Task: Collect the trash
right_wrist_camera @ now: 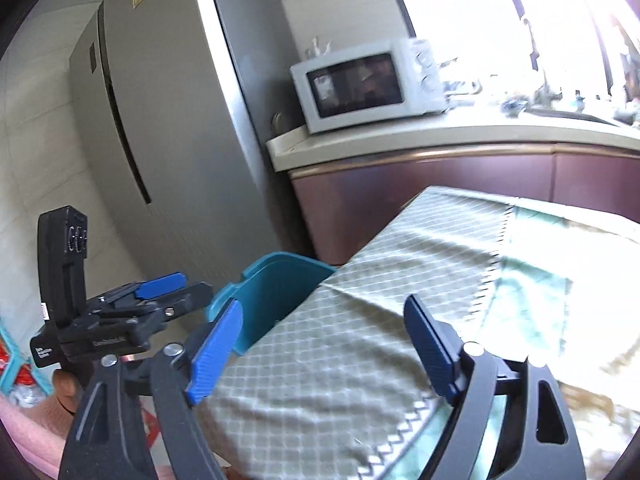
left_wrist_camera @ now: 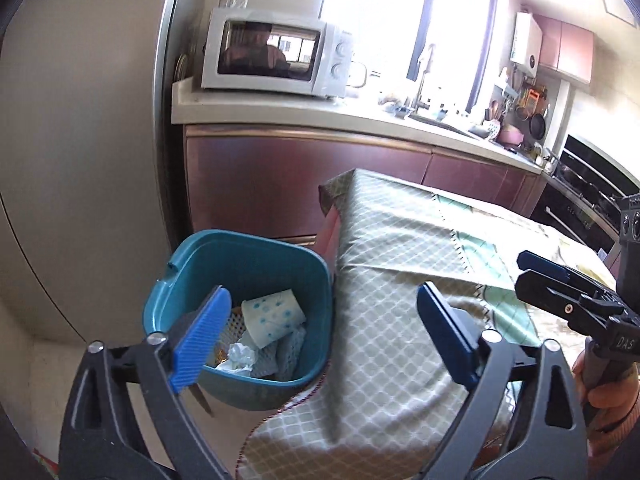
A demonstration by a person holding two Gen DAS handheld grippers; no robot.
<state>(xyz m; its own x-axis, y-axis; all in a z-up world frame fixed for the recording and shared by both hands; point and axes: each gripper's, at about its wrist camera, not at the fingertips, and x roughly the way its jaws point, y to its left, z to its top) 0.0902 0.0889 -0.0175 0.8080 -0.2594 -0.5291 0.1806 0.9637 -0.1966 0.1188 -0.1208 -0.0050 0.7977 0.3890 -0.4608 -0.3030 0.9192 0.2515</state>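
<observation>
- Trash is lying inside the teal bin (left_wrist_camera: 244,280), which stands on the floor just beside the corner of the table, near the refrigerator (right_wrist_camera: 168,128).
- Inside the bin I can see a white paper cup with blue dots (left_wrist_camera: 272,314), a crumpled white tissue (left_wrist_camera: 242,354) and some bluish net-like wrapping (left_wrist_camera: 290,350); something brownish near the wall is too small to name.
- Left gripper (left_wrist_camera: 320,338) is above the bin's edge and the hanging tablecloth (left_wrist_camera: 400,248); its blue pads are wide apart and hold nothing.
- Right gripper (right_wrist_camera: 324,348) hovers over the tablecloth, also spread apart and empty. In the left wrist view it appears at the right edge (left_wrist_camera: 560,280), where its fingers look apart as well.
- On the visible part of the table I see no trash left, but the far part is washed out by the window light, so I cannot tell about it.
- My judgement: collecting is mostly or fully done for the visible area. What remains, if anything, is to check the bright far side of the table and the floor by the bin.
- Microwave (left_wrist_camera: 276,56) and the counter are well apart from the work and seem not involved.
</observation>
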